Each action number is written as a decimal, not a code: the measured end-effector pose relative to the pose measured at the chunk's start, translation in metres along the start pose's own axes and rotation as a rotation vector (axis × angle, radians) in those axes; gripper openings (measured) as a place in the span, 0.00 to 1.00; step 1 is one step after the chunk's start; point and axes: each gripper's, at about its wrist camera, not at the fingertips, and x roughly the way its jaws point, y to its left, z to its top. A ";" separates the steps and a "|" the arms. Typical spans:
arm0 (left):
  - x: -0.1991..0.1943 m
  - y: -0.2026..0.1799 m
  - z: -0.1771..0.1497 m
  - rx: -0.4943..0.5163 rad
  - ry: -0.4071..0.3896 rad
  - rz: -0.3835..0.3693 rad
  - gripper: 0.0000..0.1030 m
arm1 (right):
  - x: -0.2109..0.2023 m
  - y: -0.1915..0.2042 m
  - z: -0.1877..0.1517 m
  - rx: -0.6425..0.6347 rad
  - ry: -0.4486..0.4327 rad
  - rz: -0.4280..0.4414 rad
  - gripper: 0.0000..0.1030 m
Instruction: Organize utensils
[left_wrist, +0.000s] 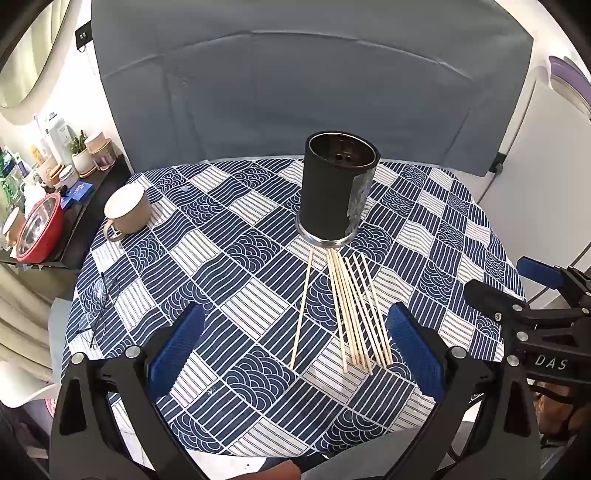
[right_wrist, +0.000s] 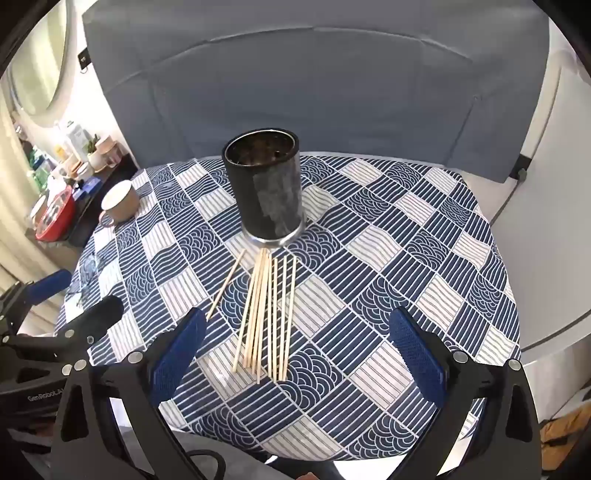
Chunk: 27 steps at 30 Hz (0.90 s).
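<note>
- Presently, the wooden chopsticks (left_wrist: 351, 314) are seen lying flat on the worktop (left_wrist: 229, 266), fanned just in front of the upright black holder (left_wrist: 338, 188), long axes running from the holder toward both grippers.
- The left gripper (left_wrist: 295, 350) is held wide open and empty; the bundle lies ahead, nearer its right finger.
- The right gripper (right_wrist: 297, 350) is likewise spread, nothing held; the sticks lie nearer its left finger.
- A patterned blue cloth covers the worktop; a beige mug (left_wrist: 127, 212) stands well apart.

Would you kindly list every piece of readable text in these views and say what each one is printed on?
"DAS": white letters on the black body of the right gripper.
"GenRobot.A", cut off by a finger: on the black body of the left gripper.
Labels on the bottles on the side shelf: too small to read.
</note>
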 end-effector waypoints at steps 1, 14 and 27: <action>0.000 0.000 0.000 -0.003 -0.007 -0.006 0.94 | 0.001 0.001 0.000 -0.001 0.003 0.001 0.92; 0.002 0.001 -0.002 -0.006 0.009 -0.002 0.94 | -0.002 -0.002 -0.003 0.007 -0.001 0.001 0.92; 0.004 0.003 -0.003 -0.030 0.021 -0.006 0.94 | -0.001 -0.003 -0.004 0.003 0.004 0.002 0.92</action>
